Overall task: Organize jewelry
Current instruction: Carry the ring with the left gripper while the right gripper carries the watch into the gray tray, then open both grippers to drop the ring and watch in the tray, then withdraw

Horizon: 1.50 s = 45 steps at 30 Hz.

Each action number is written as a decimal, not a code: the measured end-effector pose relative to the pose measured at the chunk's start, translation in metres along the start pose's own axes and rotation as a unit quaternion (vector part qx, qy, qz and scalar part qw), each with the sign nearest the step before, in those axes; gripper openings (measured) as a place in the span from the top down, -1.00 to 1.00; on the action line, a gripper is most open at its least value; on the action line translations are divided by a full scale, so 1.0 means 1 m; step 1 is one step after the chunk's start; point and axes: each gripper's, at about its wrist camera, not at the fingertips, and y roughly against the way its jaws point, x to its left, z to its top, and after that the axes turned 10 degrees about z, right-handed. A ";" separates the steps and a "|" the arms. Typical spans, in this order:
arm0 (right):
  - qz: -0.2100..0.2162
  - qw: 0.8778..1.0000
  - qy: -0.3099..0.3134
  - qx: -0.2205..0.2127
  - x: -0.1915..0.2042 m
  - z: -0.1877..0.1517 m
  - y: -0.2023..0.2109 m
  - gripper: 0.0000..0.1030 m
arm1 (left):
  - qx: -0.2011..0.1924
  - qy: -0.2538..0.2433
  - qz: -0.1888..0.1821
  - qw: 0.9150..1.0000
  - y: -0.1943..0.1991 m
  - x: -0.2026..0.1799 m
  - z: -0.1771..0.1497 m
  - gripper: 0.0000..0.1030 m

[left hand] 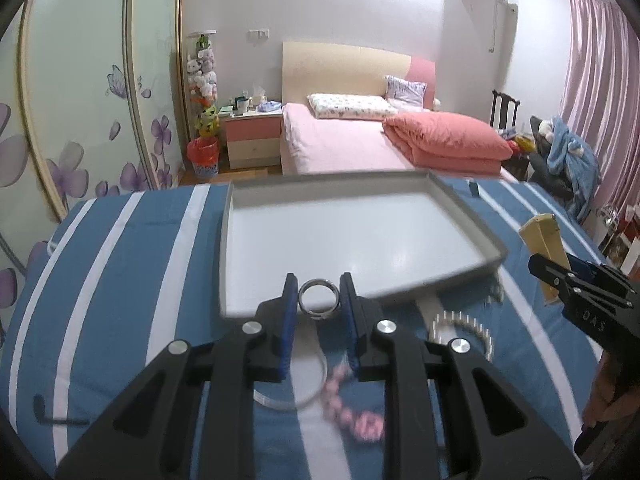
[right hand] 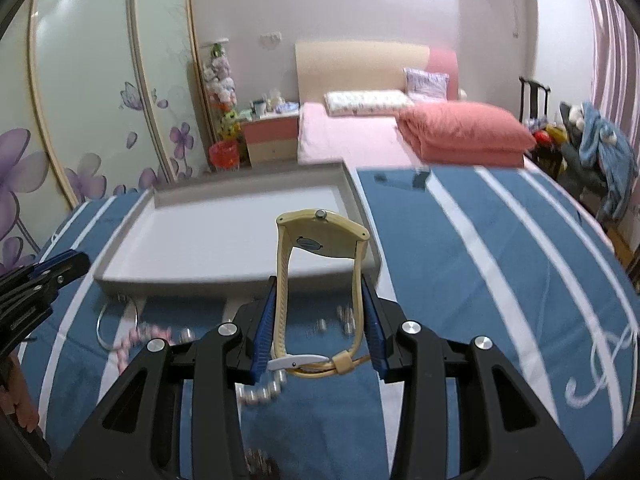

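My left gripper (left hand: 319, 294) is shut on a silver ring (left hand: 319, 299), held just above the near edge of the grey tray (left hand: 248, 216). My right gripper (right hand: 319, 300) is shut on a cream-yellow wristwatch (right hand: 324, 236), its strap pinched between the blue pads and its face standing up in front of the tray (right hand: 168, 196). On the blue striped cloth below lie a pink bead bracelet (left hand: 352, 408), a thin clear bangle (left hand: 308, 396) and a pearl bracelet (left hand: 468, 324). The right gripper (left hand: 560, 276) with the watch (left hand: 544, 240) shows at the right of the left wrist view.
The tray's floor is bare. A dark hex key (left hand: 52, 416) lies on the cloth at the near left. Beyond the table stand a pink bed (left hand: 360, 140), a nightstand (left hand: 252, 136) and a red bin (left hand: 204, 156). A hand (right hand: 20, 392) holds the left gripper (right hand: 44, 276).
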 end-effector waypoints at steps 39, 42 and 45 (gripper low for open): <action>0.014 0.995 0.007 0.096 -0.007 0.041 -0.141 -0.22 | 0.098 0.033 0.003 0.995 -0.173 -0.012 0.058 0.26; 0.017 0.996 0.006 0.086 -0.007 0.044 -0.133 -0.23 | 0.096 0.040 0.006 0.995 -0.172 -0.008 0.058 0.26; 0.017 0.997 0.008 0.075 -0.007 0.048 -0.124 -0.23 | 0.091 0.052 0.007 0.994 -0.164 -0.002 0.059 0.26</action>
